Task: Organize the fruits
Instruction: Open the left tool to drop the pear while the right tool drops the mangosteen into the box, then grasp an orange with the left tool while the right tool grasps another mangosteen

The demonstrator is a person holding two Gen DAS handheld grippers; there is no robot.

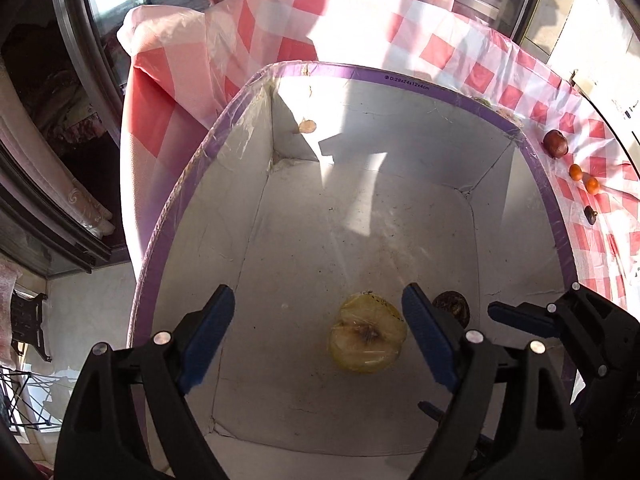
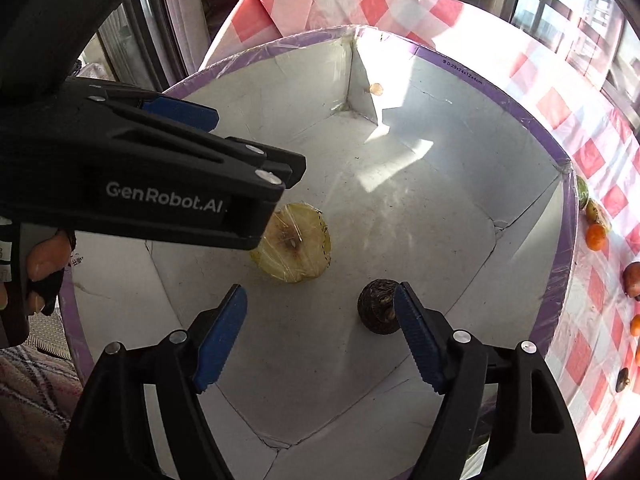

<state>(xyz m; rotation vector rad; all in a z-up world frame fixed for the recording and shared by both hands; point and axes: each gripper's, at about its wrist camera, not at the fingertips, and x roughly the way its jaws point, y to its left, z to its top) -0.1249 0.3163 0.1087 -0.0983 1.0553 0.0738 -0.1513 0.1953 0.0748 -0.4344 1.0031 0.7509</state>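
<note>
Two fruits in the box (image 1: 400, 80) — both grippers above it.
Left gripper (image 1: 318, 332) and right gripper (image 2: 320, 336) stand wide, holding nothing; one wrapped apple half (image 2: 294, 248) and one dark round fruit (image 2: 378, 312) lie on the floor — two small oranges (image 1: 584, 178) outside on the checked cloth (image 1: 460, 48).

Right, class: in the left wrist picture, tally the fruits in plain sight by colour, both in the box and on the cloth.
yellow wrapped fruit half: 1
orange fruits: 2
dark red fruit: 1
dark brown fruits: 2
Total: 6. Anything behind the far rim of the box is not counted.
</note>
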